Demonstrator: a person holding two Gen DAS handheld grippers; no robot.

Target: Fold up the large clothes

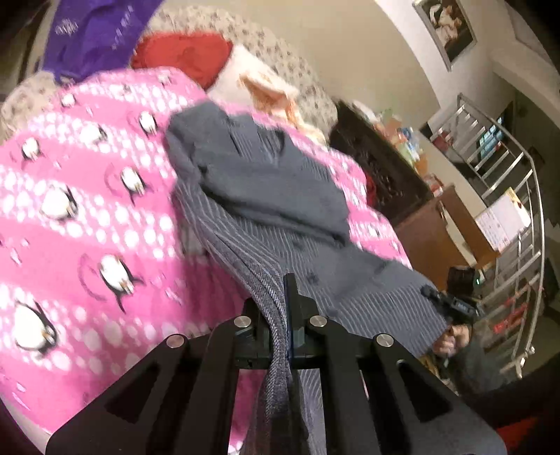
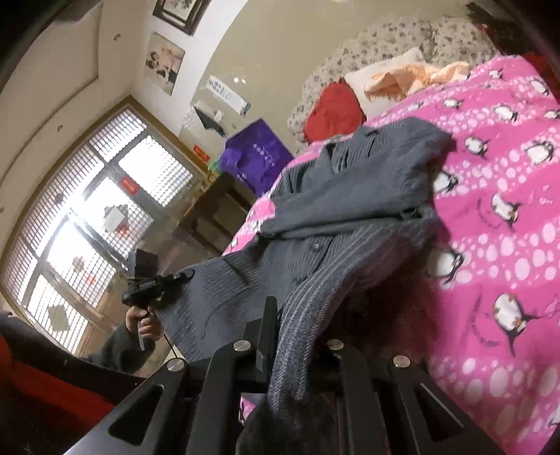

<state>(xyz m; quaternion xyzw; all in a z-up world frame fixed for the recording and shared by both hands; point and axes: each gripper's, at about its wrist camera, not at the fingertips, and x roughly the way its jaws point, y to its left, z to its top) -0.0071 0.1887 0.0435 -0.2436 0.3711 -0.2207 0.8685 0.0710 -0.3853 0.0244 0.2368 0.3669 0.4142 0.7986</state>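
Observation:
A grey ribbed cardigan (image 1: pixel 266 189) lies on a pink penguin-print blanket (image 1: pixel 80 217), its sleeves folded across the chest. My left gripper (image 1: pixel 280 315) is shut on the cardigan's hem, with cloth bunched between the fingers. The other hem corner is held by my right gripper (image 1: pixel 434 295), seen at the right. In the right wrist view the cardigan (image 2: pixel 350 196) stretches from the blanket (image 2: pixel 500 196) down to my right gripper (image 2: pixel 290 336), shut on the hem; the cloth hides its right finger. My left gripper (image 2: pixel 182 276) holds the far corner, lifted off the bed.
At the bed head lie a red cushion (image 1: pixel 185 56), a white pillow with peach cloth (image 1: pixel 259 84) and a purple bag (image 1: pixel 91 31). Dark wooden furniture (image 1: pixel 381 171) and a steel stair railing (image 1: pixel 507 196) stand right of the bed. A barred window (image 2: pixel 87 224) is left.

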